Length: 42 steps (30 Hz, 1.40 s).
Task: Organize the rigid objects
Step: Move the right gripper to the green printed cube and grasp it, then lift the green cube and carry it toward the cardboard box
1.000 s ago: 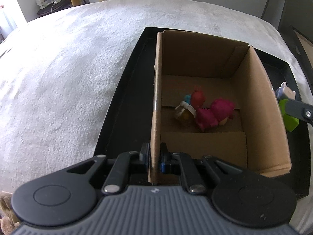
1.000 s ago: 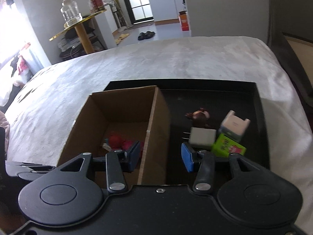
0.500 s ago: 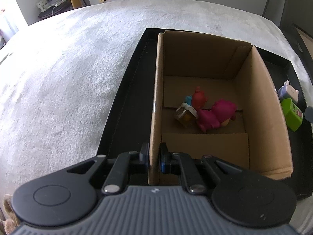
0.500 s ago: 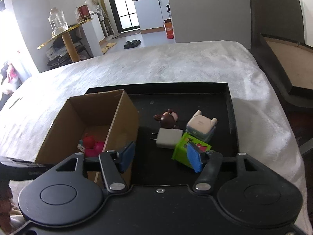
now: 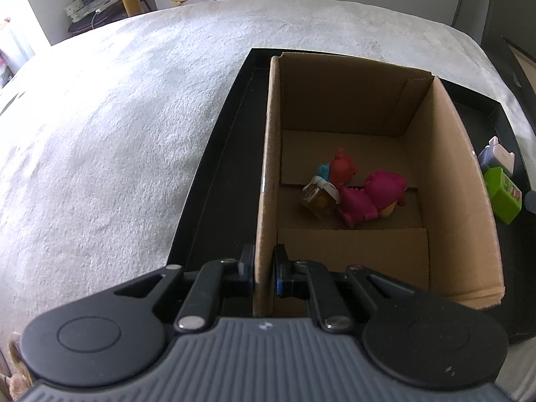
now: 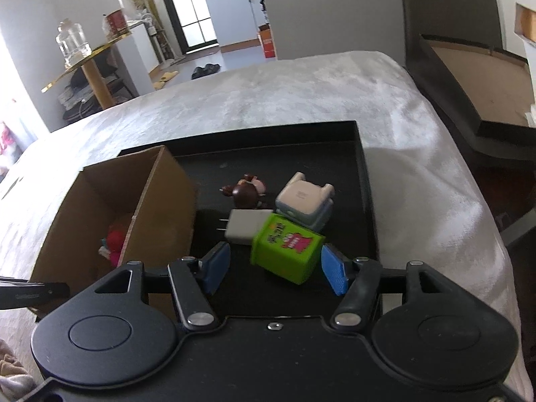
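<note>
The cardboard box point(image 5: 442, 167) wall is being pinched by the left gripper point(image 5: 264, 269) on the black tray point(image 6: 363, 181). The green box point(image 6: 287, 247) is being straddled, untouched, by the spread jaws of the right gripper point(image 6: 275, 268), beside the white charger point(image 6: 246, 227).

the left gripper point(image 5: 264, 266) is matte black plastic with a grey ribbed housing at its base, two round discs at the sides, silver rivets on its angled link arms and blue-edged black pads. the right gripper point(image 6: 274, 266) has an all-black smooth body, matching discs and triangular cut-outs, silver rivets, one small centre screw and textured bright blue pads on its fingers point(image 6: 333, 273).
</note>
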Each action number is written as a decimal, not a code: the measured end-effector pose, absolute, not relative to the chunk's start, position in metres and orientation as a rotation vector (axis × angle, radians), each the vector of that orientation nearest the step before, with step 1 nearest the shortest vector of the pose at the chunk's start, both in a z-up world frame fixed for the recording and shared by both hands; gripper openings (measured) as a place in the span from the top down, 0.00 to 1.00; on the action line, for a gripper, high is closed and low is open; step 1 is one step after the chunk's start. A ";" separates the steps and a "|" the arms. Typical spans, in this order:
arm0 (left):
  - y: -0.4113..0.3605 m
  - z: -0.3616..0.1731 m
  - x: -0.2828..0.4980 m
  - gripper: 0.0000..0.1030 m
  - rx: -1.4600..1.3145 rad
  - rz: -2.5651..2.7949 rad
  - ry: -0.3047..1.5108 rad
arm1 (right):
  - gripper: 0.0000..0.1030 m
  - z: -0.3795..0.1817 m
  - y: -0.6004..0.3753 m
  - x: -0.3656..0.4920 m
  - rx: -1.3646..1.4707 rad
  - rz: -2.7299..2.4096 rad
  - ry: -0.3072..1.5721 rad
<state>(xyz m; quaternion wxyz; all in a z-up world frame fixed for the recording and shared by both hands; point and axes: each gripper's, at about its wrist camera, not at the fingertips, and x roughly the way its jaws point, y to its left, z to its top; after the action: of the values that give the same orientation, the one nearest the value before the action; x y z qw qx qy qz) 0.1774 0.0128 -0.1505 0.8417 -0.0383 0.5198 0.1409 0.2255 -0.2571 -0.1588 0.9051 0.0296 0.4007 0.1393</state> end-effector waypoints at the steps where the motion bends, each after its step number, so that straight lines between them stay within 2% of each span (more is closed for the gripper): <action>1: 0.013 -0.151 0.178 0.90 -0.078 0.295 1.099 | 0.42 -0.160 -0.258 0.227 0.064 0.283 0.832; 15: 0.014 -0.149 0.185 0.90 -0.081 0.298 1.083 | 0.41 -0.181 -0.250 0.247 0.160 0.251 0.811; 24: 0.014 -0.150 0.185 0.90 -0.069 0.308 1.068 | 0.37 -0.195 -0.237 0.250 0.078 0.176 0.791; 26: 0.013 -0.150 0.185 0.89 -0.062 0.310 1.068 | 0.37 -0.200 -0.238 0.252 0.078 0.160 0.805; 28: 0.010 -0.150 0.184 0.89 -0.055 0.320 1.063 | 0.45 -0.203 -0.239 0.253 0.075 0.164 0.812; 42: 0.006 -0.151 0.183 0.89 -0.033 0.337 1.049 | 0.46 -0.175 -0.237 0.242 0.082 0.203 0.741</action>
<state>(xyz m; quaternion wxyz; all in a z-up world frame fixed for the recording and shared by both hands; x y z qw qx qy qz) 0.1827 0.0055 -0.1510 0.8520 -0.0156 0.4984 0.1599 0.2420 -0.2370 -0.1748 0.9264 0.0401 0.3611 0.0990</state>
